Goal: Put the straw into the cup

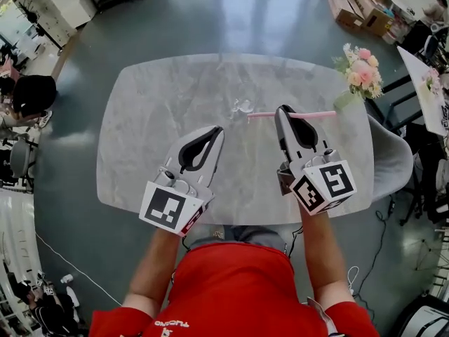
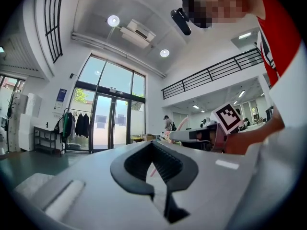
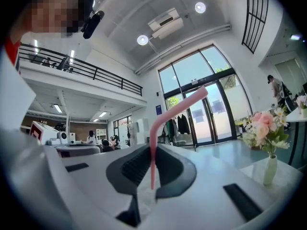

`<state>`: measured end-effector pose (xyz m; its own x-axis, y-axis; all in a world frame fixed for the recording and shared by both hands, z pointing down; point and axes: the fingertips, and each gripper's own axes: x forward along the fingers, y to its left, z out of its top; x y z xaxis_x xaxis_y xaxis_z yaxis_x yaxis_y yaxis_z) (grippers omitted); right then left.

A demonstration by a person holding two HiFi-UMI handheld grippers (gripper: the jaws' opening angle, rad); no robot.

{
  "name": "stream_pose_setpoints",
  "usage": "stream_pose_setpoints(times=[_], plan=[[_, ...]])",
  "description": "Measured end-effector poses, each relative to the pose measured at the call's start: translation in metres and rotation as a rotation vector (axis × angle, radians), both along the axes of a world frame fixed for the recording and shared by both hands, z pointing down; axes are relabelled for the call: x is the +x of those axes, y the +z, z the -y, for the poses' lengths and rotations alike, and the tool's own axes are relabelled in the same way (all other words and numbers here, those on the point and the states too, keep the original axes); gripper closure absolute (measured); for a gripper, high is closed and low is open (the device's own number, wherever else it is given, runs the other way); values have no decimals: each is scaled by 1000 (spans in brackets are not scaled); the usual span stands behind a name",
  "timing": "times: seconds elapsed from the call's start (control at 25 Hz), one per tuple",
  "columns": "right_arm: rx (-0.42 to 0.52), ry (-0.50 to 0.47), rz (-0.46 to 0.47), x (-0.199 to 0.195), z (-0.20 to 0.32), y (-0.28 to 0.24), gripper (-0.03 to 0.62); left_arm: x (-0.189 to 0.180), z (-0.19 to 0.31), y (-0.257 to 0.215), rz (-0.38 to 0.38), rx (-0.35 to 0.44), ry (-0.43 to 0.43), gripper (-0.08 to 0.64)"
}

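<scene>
I wear a red short-sleeved shirt [image 1: 231,286] with small white lettering [image 1: 172,324] at seven o'clock on it. My left gripper [image 1: 216,130] and right gripper [image 1: 284,109] share one build: a pale grey shell with a black ribbed lining curving round the jaw opening. At the six o'clock end of each sits a white cube [image 1: 172,209] bearing black square markers. A thin red stripe edges the left cube's side.

White two-jaw left gripper [image 1: 218,130] held level, jaws pressed together, white right gripper [image 1: 283,109] held level beside it, jaws clamped on a thin pink straw [image 1: 316,114]
</scene>
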<state>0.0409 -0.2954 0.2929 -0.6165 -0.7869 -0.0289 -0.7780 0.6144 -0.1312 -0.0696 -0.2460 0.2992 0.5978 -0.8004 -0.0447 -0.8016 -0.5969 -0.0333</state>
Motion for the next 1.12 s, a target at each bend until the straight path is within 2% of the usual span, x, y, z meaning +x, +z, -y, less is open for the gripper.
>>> stream_pose_setpoints(times=[0.44, 0.68, 0.92, 1.12], plan=[[-42, -35, -28, 9, 68, 28, 571, 17, 63, 26, 7, -51, -94, 554], [-81, -1, -74, 2, 102, 56, 571, 24, 87, 42, 16, -77, -69, 554], [-192, 54, -114, -1, 126, 111, 571, 29, 104, 65, 26, -115, -24, 554], [-239, 82, -126, -2, 140, 144, 571, 24, 110, 82, 25, -142, -6, 554]])
